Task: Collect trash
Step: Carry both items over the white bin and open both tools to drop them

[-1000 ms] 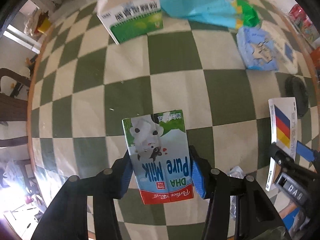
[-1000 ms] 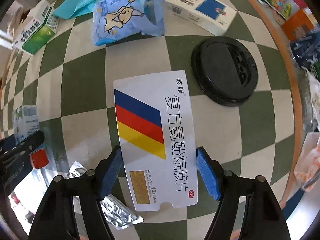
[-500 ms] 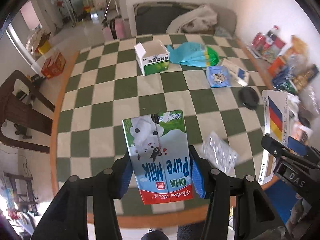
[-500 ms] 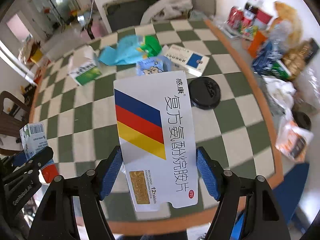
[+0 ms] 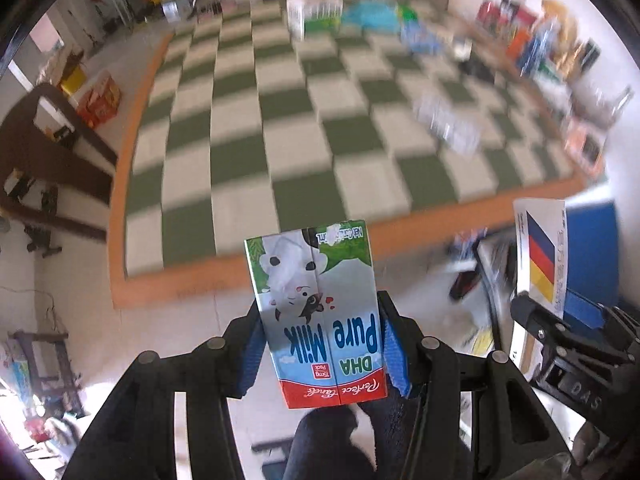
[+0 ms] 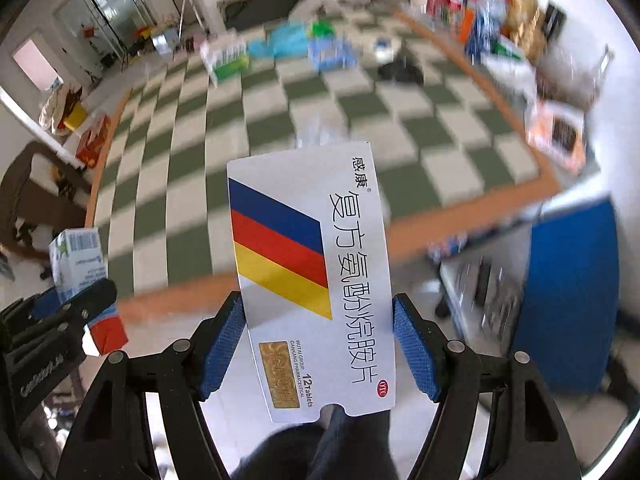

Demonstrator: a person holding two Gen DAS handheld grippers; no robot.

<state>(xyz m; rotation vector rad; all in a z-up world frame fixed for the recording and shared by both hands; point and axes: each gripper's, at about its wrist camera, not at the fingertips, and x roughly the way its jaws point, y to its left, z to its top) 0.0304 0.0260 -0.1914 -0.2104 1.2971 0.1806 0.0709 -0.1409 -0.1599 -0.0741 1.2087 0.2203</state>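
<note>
My left gripper (image 5: pixel 324 344) is shut on a small milk carton (image 5: pixel 316 312) printed "DHA Pure Milk" and holds it in the air, off the near edge of the checkered table (image 5: pixel 248 128). My right gripper (image 6: pixel 318 344) is shut on a flat white medicine box (image 6: pixel 316 280) with blue, red and yellow stripes, also held off the table. Each gripper shows in the other's view: the right one with its box (image 5: pixel 540 264), the left one with its carton (image 6: pixel 78 256). More trash lies blurred at the table's far end: a green and white box (image 6: pixel 226 58), a blue bag (image 6: pixel 280 42), a black lid (image 6: pixel 400 70).
A silvery blister pack (image 5: pixel 446 124) lies on the table's right part. Packets and bottles (image 6: pixel 492 24) stand along the right wall. A dark wooden chair (image 5: pixel 40 152) stands left of the table. A blue bin (image 6: pixel 568 292) stands on the floor at the right.
Both grippers have pulled back and up from the table with their boxes still gripped. The table has receded and its near orange edge and the floor now show.
</note>
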